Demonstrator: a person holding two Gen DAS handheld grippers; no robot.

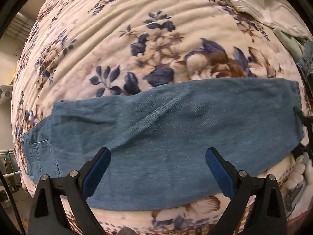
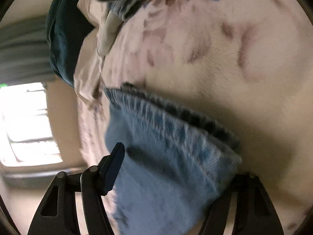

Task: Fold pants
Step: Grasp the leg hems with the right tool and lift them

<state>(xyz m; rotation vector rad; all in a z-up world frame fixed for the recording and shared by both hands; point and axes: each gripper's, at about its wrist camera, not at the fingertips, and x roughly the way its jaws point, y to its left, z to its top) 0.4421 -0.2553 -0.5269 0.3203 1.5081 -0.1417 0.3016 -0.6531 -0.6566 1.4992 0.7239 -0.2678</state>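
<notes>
Blue denim pants (image 1: 166, 129) lie folded lengthwise across a floral blanket (image 1: 137, 29), waist and back pocket (image 1: 39, 152) at the left, leg hems at the right. My left gripper (image 1: 158, 168) hovers open and empty over the near edge of the pants. My right gripper (image 1: 301, 129) shows at the right edge by the leg hems. In the right wrist view the hem end of the pants (image 2: 166, 156) fills the space between the fingers of the right gripper (image 2: 176, 166). The jaws stand wide, the right finger is hidden under the cloth, and the view is blurred.
White and pale clothes (image 1: 254, 4) are piled at the far right of the bed, with more denim (image 1: 307, 62) beside them. A dark teal cushion (image 2: 62, 45) and a bright window (image 2: 29, 127) show in the right wrist view. The bed edge falls away at the left.
</notes>
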